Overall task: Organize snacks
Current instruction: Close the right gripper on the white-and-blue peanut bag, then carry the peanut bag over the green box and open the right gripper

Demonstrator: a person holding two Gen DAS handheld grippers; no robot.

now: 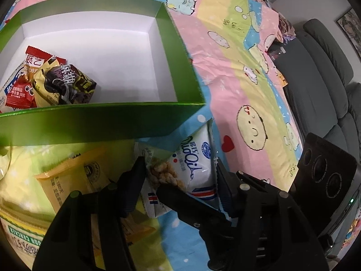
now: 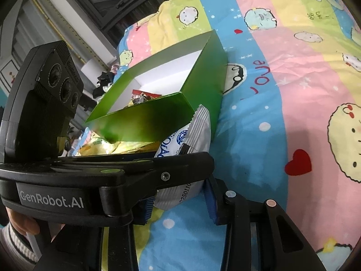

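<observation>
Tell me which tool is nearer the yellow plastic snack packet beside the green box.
Left. The left tool sits right beside the yellow plastic snack packet, one finger at its edge; the right tool is farther, on the left tool's other side.

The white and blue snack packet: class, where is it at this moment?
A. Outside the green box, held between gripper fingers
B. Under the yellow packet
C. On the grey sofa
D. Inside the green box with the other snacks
A: the white and blue snack packet sits between the left gripper fingers, outside the green box front wall.
</observation>
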